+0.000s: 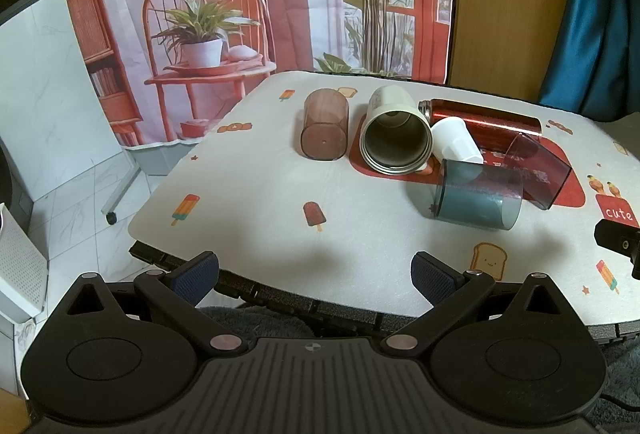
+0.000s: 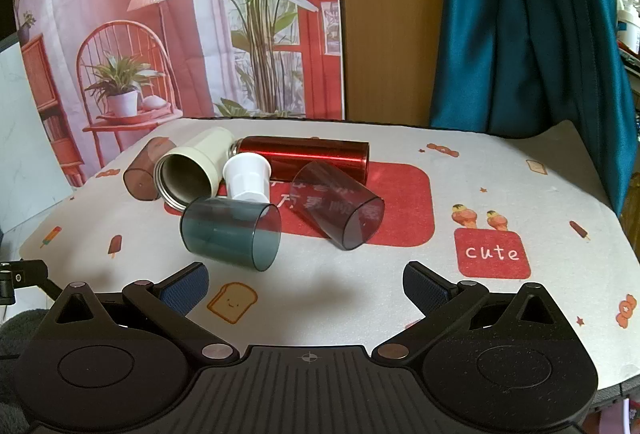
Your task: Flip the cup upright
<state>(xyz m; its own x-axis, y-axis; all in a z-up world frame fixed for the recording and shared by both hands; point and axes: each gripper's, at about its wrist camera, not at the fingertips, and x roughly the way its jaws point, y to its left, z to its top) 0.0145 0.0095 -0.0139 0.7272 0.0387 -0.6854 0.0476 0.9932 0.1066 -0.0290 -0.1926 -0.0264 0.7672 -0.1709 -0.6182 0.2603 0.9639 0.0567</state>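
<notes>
Bright even daylight, soft shadows on table (image 2: 360, 298), sharp focus, strong fisheye bending at edges

cups (image 2: 230, 232) lying on table (image 2: 500, 194) | bottle (image 2: 308, 156) behind them (also lying) | mat (image 2: 408, 202) beneath

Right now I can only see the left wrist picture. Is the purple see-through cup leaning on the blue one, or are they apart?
Observer: In the right wrist view, the mat shows between the open mouths of the blue cup and the purple cup, so they lie apart there, both on their sides.
Visitor: And what is the black bit at my right edge?
Observer: That is the right gripper. Its jaws are wide open with nothing between them, over the near part of the table.
</notes>
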